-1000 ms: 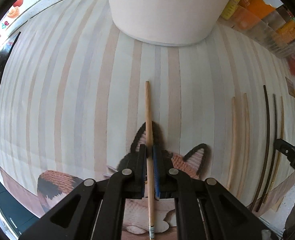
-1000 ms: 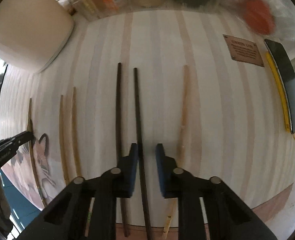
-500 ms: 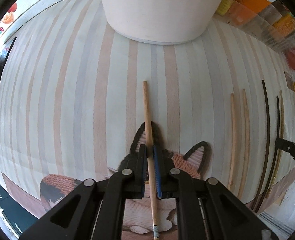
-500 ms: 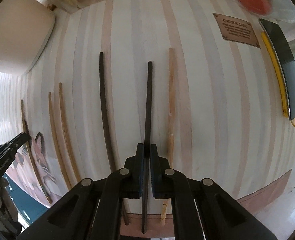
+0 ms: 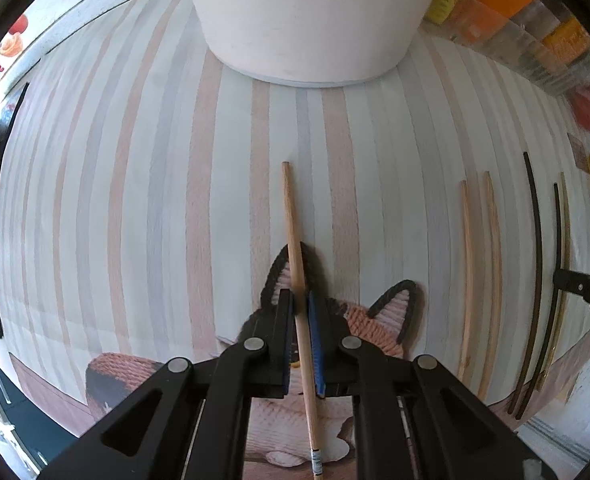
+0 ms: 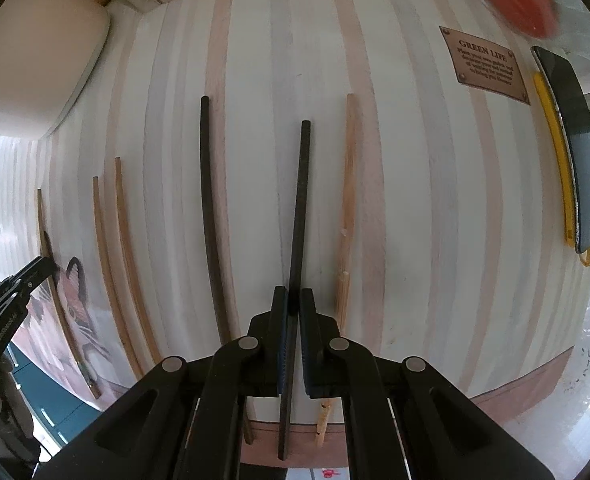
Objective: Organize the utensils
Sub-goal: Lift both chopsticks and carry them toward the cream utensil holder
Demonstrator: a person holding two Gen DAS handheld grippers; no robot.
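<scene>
Fingers of the left gripper point(image 5: 301, 300) clench a wooden chopstick point(image 5: 295, 248), the right gripper point(image 6: 293, 300) a black chopstick point(image 6: 298, 208) (plaque point(image 6: 487, 65) reads "GREEN LIFE").

A striped tablecloth point(image 5: 135, 200) (pale pink and grey bands) covers the table, daylight falling across it.

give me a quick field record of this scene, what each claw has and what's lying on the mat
left claw: shut on a light wooden chopstick
right claw: shut on a black chopstick
surface: striped mat with a cat picture
loose on mat: second black chopstick, pale wooden chopstick, thin light pair
behind: white container
</scene>
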